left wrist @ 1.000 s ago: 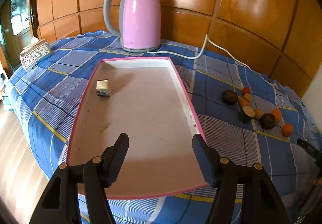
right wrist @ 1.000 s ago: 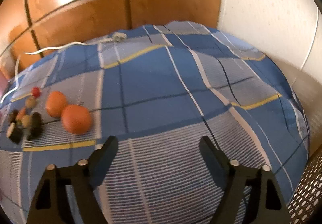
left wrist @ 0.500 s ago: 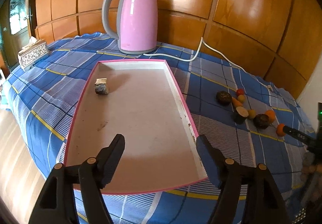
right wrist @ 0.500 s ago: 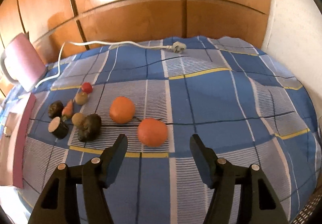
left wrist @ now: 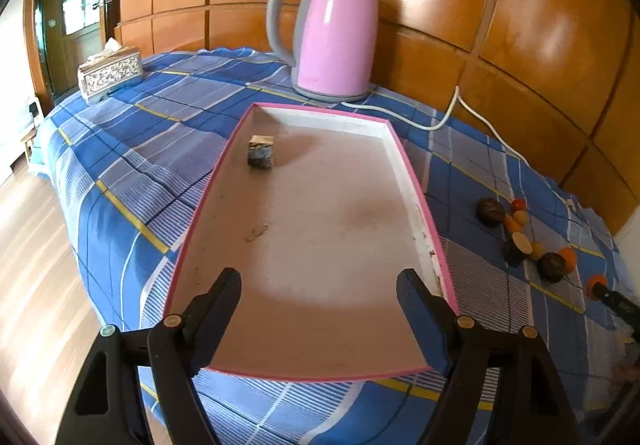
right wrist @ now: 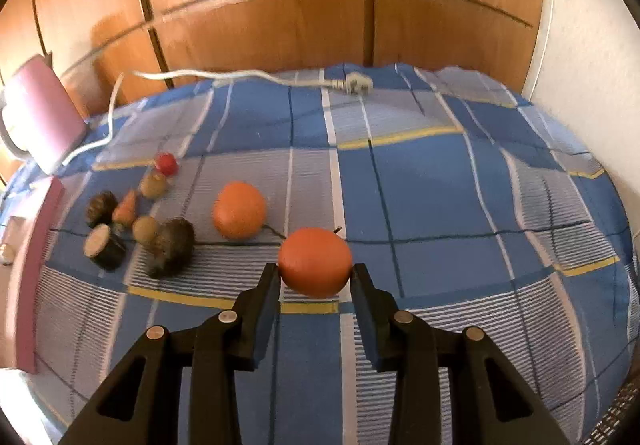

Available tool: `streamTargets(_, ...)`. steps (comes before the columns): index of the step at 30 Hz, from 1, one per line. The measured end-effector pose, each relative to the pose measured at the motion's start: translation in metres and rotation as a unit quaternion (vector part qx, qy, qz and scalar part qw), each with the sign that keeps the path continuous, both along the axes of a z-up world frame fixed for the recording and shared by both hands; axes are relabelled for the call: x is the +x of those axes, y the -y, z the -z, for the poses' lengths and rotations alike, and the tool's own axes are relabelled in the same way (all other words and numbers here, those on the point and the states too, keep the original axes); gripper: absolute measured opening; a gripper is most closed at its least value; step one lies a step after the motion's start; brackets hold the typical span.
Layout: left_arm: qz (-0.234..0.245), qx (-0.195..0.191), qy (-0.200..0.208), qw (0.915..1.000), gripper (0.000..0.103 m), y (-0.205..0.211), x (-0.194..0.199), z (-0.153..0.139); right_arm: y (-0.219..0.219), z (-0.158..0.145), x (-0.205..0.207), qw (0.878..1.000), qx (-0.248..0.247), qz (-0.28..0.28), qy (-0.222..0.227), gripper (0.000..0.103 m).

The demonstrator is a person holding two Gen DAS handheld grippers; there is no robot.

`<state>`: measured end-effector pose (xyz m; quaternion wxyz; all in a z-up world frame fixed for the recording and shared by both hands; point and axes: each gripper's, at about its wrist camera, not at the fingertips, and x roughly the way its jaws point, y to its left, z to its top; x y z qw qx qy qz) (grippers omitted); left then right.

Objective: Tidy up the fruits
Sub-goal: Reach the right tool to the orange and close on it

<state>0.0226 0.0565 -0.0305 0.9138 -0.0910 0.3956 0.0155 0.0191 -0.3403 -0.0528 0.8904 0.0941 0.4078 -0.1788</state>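
A pink-rimmed tray (left wrist: 436,241) lies on the blue plaid cloth with one small dark block (left wrist: 261,151) in it. My left gripper (left wrist: 320,309) is open and empty over the tray's near end. In the right wrist view my right gripper (right wrist: 315,277) has closed in on an orange fruit (right wrist: 315,262), its fingertips touching both sides. A second orange fruit (right wrist: 239,209) lies behind it. Several small fruits lie to the left: a dark round one (right wrist: 170,247), a cut dark piece (right wrist: 105,246), a red berry (right wrist: 166,162). The same cluster (left wrist: 520,233) shows in the left wrist view.
A pink kettle (left wrist: 334,33) stands behind the tray; its white cord (right wrist: 208,75) and plug (right wrist: 354,83) trail across the cloth. A tissue box (left wrist: 110,71) sits far left. A wood-panelled wall backs the table; a white wall (right wrist: 588,45) is at right.
My right gripper swung left toward the fruits, moved onto the nearest orange and narrowed its fingers around it. The left gripper drifted slightly above the tray and stayed open.
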Motion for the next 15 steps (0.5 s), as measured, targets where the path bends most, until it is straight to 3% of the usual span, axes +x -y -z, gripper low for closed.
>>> streamTargets(4, -0.012, -0.003, 0.003, 0.9999, 0.082, -0.007, -0.002, 0.0, -0.02, -0.023, -0.001, 0.999, 0.0, -0.046, 0.029, 0.035)
streamTargets(7, -0.016, -0.008, 0.001, 0.9998, 0.082, -0.011, -0.002, 0.001, -0.049, -0.036, 0.006, 0.992, 0.014, -0.115, 0.048, 0.02)
streamTargets(10, -0.017, -0.01, 0.001, 0.9998, 0.082, -0.014, -0.004, 0.001, -0.087, -0.04, 0.021, 0.98, 0.03, -0.189, 0.049, 0.02)
streamTargets(13, -0.016, -0.011, -0.003, 0.9998, 0.082, -0.015, -0.004, 0.004, -0.126, -0.039, 0.035, 0.969, 0.012, -0.242, 0.042, 0.02)
streamTargets(15, -0.015, -0.011, -0.001, 0.9998, 0.082, -0.016, -0.005, 0.003, -0.139, -0.039, 0.042, 0.967, 0.0, -0.251, 0.042, 0.02)
